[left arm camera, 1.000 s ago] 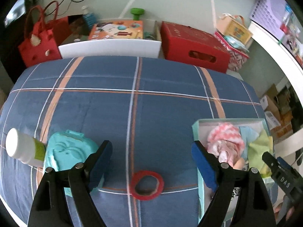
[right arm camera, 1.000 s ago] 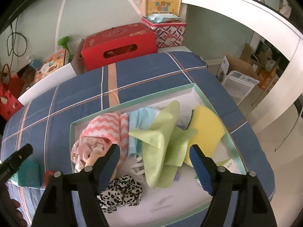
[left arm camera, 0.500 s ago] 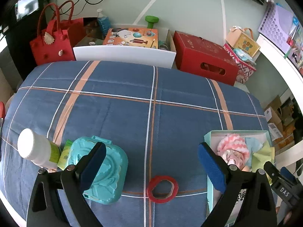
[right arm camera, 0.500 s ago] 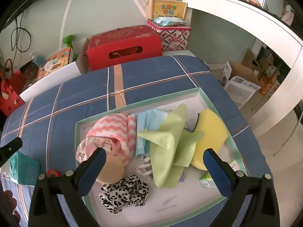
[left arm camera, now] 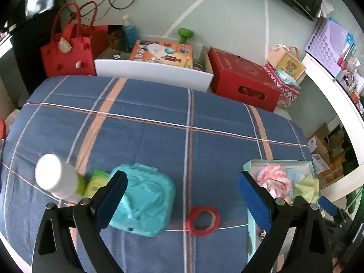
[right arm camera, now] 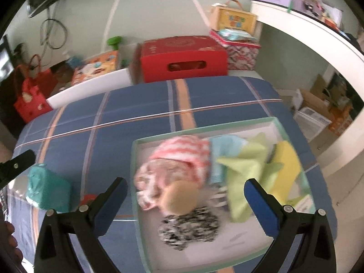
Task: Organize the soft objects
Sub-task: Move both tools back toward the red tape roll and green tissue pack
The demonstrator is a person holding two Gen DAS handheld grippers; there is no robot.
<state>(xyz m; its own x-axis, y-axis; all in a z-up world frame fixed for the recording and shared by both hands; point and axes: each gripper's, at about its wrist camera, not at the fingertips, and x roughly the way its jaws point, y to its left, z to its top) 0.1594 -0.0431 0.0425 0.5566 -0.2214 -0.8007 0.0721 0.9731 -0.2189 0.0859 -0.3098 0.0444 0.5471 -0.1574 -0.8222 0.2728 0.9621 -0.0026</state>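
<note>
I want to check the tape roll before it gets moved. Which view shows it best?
The left wrist view: the red tape roll lies whole and sharp on the blue cover, between the open left gripper fingers. The right wrist view shows only a blurred red sliver behind a finger.

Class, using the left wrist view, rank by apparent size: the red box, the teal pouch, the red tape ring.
1. red box
2. teal pouch, similar in size, though nearer the camera
3. red tape ring
</note>
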